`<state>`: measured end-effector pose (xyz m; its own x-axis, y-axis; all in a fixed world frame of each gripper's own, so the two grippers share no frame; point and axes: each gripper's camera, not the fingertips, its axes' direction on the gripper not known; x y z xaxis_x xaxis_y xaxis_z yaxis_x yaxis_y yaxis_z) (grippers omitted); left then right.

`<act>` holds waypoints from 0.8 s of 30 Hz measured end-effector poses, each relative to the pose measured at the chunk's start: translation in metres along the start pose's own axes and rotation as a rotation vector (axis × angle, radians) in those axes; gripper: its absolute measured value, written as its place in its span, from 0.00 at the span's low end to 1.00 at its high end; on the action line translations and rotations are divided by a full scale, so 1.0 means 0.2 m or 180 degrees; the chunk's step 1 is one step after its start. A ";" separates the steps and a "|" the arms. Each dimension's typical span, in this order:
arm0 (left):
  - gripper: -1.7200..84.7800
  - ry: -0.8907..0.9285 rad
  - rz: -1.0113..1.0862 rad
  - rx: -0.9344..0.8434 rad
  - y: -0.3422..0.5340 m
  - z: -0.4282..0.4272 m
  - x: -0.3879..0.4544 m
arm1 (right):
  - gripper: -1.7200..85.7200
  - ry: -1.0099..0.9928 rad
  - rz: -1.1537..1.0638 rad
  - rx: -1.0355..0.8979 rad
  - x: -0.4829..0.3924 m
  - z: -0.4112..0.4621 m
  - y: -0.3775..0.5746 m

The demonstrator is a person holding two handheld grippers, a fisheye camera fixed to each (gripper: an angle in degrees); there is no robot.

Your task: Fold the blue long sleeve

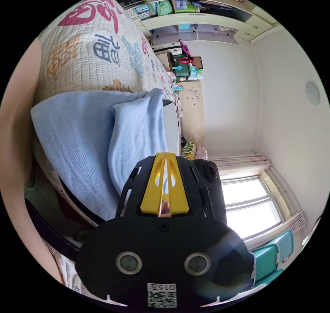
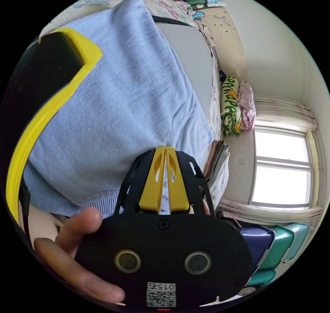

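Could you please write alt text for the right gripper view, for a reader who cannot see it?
The right gripper, with yellow jaws closed together, pinches the edge of a light blue knit long-sleeve top held up over a patterned quilted bed. The left gripper, yellow and black, looms close at one side, and a hand grips the tool below. A bright window lies beyond.
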<state>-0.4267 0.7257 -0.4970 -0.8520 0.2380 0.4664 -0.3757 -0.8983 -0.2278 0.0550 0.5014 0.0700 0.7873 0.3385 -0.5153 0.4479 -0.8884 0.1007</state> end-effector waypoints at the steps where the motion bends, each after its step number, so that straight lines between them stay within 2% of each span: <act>1: 0.01 0.0003 -0.0005 -0.0003 0.00 0.00 0.00 | 0.01 0.0002 -0.0002 -0.0005 0.00 0.03 0.01; 12: 0.01 -0.0052 0.0032 -0.0054 -0.03 -0.03 0.03 | 0.01 0.0005 0.0032 -0.0010 -0.03 0.47 0.11; 24: 0.01 -0.0110 0.0116 -0.0047 -0.10 -0.09 0.05 | 0.01 -0.0049 0.0078 0.0052 -0.01 0.73 0.17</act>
<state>-0.4334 0.7521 -0.5033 -0.8522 0.1921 0.4868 -0.3502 -0.9005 -0.2577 0.0075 0.4255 -0.0494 0.7913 0.3119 -0.5259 0.4214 -0.9014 0.0996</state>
